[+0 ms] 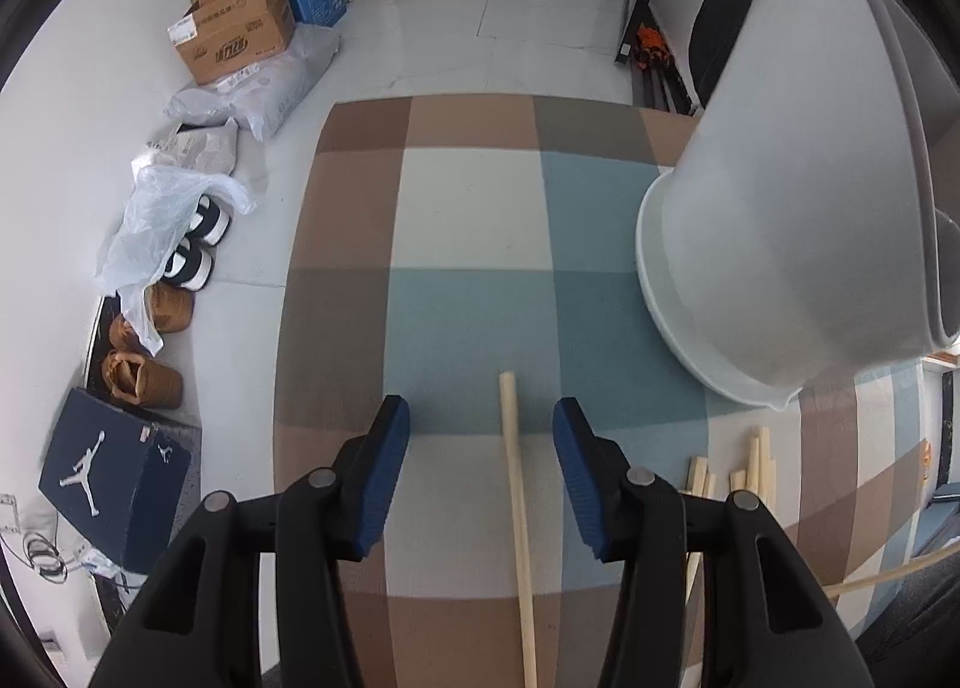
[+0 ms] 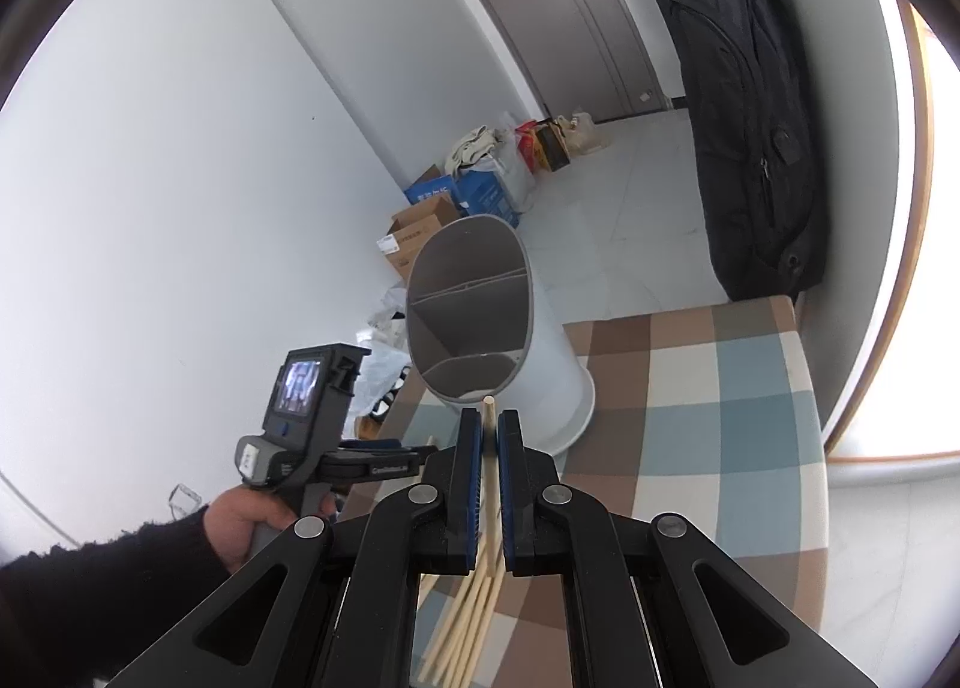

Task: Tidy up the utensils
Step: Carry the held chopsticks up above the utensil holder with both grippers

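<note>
The right gripper [image 2: 491, 429] is clamped on one chopstick [image 2: 489, 451], its tip just short of the holder [image 2: 480, 328] at 12 o'clock. The left gripper [image 1: 481, 469] hangs with fingers apart astride a loose stick [image 1: 517, 508] on the bench [image 1: 468, 208], not pressing it. More sticks [image 1: 753, 463] lie at its 3 o'clock. Best to centre the loose stick before closing, and steer the held one into a compartment.

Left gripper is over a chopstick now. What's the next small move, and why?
Probably lower and close the left gripper on the chopstick: it lies on the checked cloth between open pads, not yet pinched. The right gripper already holds one.
</note>
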